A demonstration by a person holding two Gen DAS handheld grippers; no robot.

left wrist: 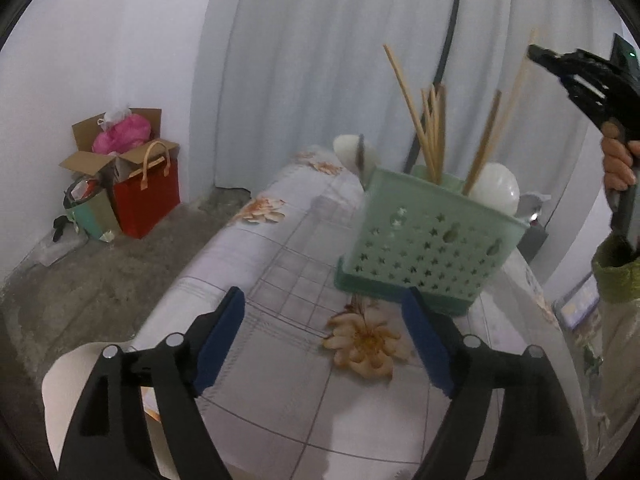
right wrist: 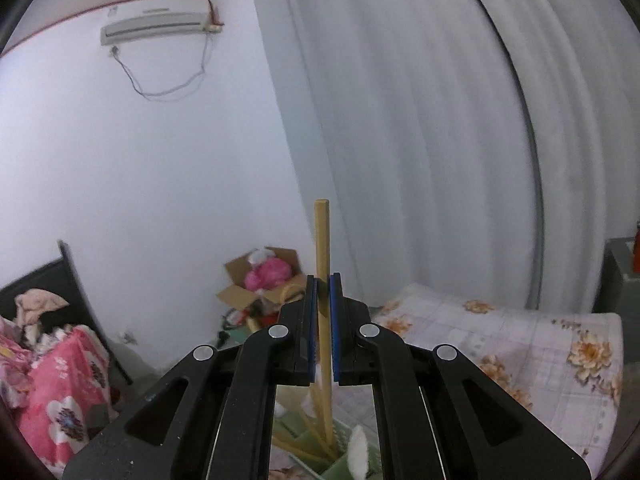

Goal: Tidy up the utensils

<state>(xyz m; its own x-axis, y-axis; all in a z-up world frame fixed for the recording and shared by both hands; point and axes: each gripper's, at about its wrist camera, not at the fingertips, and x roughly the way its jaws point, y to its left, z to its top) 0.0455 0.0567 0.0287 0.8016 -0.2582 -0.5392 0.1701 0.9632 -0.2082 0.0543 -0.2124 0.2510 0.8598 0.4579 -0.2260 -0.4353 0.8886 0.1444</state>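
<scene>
Mint-green plastic is what we've got straight ahead of the left gripper: a perforated utensil basket sitting on the flowered tablecloth, just past the fingertips and a bit to the right. That gripper's blue pads are spread wide with nothing between them, just bare cloth and a printed flower showing in the gap. The basket has a bunch of wooden chopsticks standing up in it, plus a couple of white spoons leaning at the back. Over on the right gripper, we've got the jaws clamped down narrow on a single chopstick; it stands pretty much upright between the pads, top end poking well above the fingers, lower end reaching down toward the basket below, but we can't tell if it touches bottom.
</scene>
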